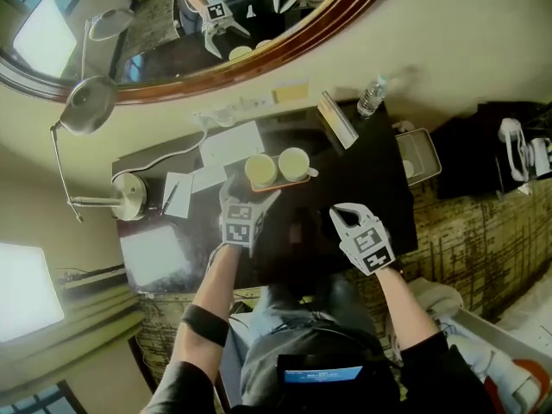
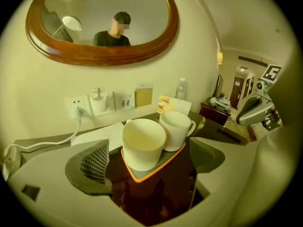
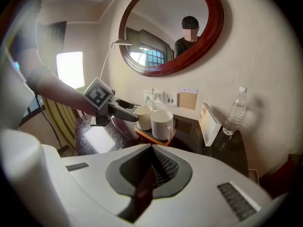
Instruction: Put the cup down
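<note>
Two cream cups stand side by side on a grey tray with an orange rim [image 2: 142,178] on the dark desk. The near cup [image 2: 143,143] [image 1: 260,170] sits just ahead of my left gripper [image 2: 150,159] [image 1: 250,195], whose jaws stand wide open on either side of it, and neither pad touches it. The far cup [image 2: 176,129] [image 1: 294,163] has its handle to the right. My right gripper [image 3: 154,167] [image 1: 349,218] is shut and empty, held back over the desk's near right part. In the right gripper view, both cups [image 3: 162,124] stand beyond it.
A water bottle [image 1: 371,97] and a standing card [image 1: 338,119] are at the desk's back right. White papers [image 1: 226,145] lie behind the cups, with a desk lamp [image 1: 129,195] at the left. Wall sockets [image 2: 97,103] and an oval mirror [image 2: 102,56] are behind the desk.
</note>
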Available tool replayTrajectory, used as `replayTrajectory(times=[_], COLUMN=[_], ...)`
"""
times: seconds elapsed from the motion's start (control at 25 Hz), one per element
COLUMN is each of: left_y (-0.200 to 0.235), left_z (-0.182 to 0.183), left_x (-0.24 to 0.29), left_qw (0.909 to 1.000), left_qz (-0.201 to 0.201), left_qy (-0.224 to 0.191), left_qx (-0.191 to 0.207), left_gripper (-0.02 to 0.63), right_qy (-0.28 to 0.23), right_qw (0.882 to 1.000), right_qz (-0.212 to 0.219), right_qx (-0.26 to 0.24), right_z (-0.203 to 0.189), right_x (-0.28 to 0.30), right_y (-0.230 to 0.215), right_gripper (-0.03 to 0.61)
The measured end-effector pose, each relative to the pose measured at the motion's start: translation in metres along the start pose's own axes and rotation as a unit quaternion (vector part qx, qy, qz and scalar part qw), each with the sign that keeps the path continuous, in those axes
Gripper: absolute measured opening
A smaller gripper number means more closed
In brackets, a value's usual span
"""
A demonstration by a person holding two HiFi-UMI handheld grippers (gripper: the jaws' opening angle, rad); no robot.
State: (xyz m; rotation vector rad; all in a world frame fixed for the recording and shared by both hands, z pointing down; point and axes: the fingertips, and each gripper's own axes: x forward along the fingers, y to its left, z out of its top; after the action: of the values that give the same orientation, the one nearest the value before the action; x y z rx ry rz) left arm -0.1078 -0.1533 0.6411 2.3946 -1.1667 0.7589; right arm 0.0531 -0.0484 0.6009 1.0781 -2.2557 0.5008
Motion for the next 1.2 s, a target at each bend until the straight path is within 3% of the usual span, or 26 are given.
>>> replayTrajectory(times=[0.64,0.8,1.2], left_y=[0.016,0.012,0.010], left_z=[0.002,0.004,0.002], left_x=[0.049,0.049,0.046], left_qw=[0.9973,0.9958,0.9950], left_qz=[-0.046,-0.051,-0.041], left_qy=[-0.004,-0.011,-0.014], left_qx=[0.057,0.076,0.090], left_gripper=[0.530,0.420,0.414], right_qy=[0.020,0.021,0.027], right_qw=[0.999,0.999,0.999], right_qz=[0.014,0.013,0.015], right_qx=[0.033,0.035,0.044], right_z=[-0.024,-0.027,-0.038], right_x=[0.039,0.037,0.035], right_y=[-0.009,-0.009,-0.011], right_gripper=[0.015,0.015,0.015])
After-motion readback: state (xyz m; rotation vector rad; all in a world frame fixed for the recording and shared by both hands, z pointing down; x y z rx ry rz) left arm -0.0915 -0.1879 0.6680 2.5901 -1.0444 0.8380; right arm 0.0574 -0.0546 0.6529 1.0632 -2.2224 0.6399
